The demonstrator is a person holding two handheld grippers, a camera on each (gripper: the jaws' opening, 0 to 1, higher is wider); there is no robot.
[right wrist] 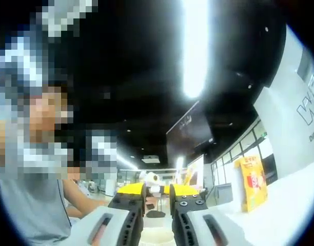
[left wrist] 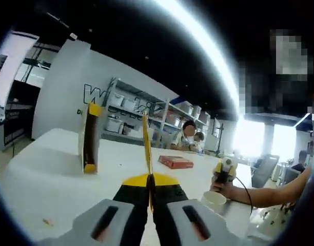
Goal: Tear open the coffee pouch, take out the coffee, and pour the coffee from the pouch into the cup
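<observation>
The left tool [left wrist: 151,197] has its jaws pressed together on a thin yellow coffee pouch [left wrist: 146,148], seen edge-on and rising straight up from between the fingertips in the left gripper view. A flat sachet like this is, by my judgement, very light, thin and floppy, with a slick film that can slide out under a pull, so the hold belongs low on a sealed edge while the other tool takes the top corner by the tear line. The right tool [right wrist: 157,197] stands with its jaws nearly closed, only a narrow gap left between them; I cannot tell whether anything lies in that gap. In the left gripper view it appears at the right, held in a person's hand [left wrist: 222,185] just above a white cup [left wrist: 214,201] on the white desk [left wrist: 49,174]. A tall yellow box [left wrist: 90,137] stands upright on the desk to the left, well apart from the cup, and a flat red box [left wrist: 175,162] lies farther back. The cup looks light and easy to tip, so pouring should come from just over its rim.
</observation>
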